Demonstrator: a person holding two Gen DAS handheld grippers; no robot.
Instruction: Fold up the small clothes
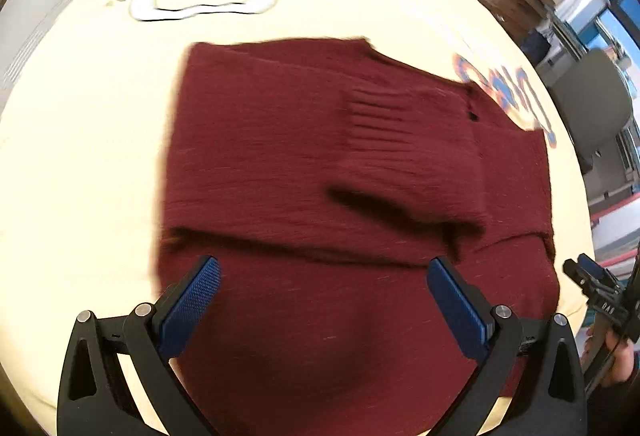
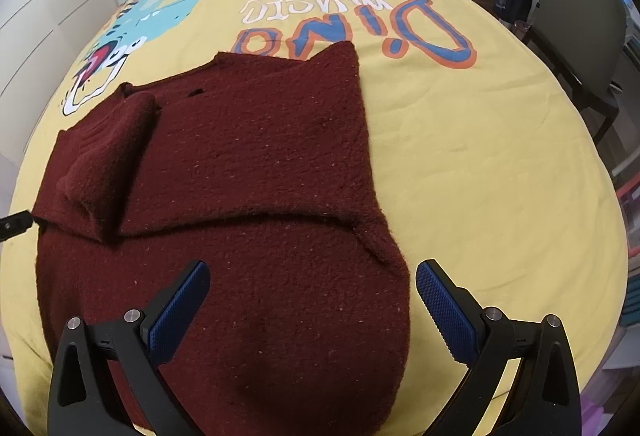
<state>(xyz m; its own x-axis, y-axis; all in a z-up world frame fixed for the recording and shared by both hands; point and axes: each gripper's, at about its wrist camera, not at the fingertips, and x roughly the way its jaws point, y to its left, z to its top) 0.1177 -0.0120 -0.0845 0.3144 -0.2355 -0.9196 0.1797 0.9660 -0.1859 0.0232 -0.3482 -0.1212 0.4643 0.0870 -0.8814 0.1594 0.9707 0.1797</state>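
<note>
A dark red knitted sweater (image 2: pixel 224 171) is laid flat on a bed covered by a yellow sheet (image 2: pixel 480 163) printed with a cartoon dinosaur and lettering. It is partly folded: a ribbed cuff (image 1: pixel 400 139) is turned in across the body, and a fold edge is seen running across the middle. The left claw (image 1: pixel 324 300) is held above the near part of the sweater, pointed steeply down, its jaws set wide apart with nothing gripped. The right claw (image 2: pixel 312 300) is likewise spread open over the sweater's near right edge, empty. Textured blue pads (image 2: pixel 180 312) are fitted on black fingers. The knit looks fuzzy and flecked.
</note>
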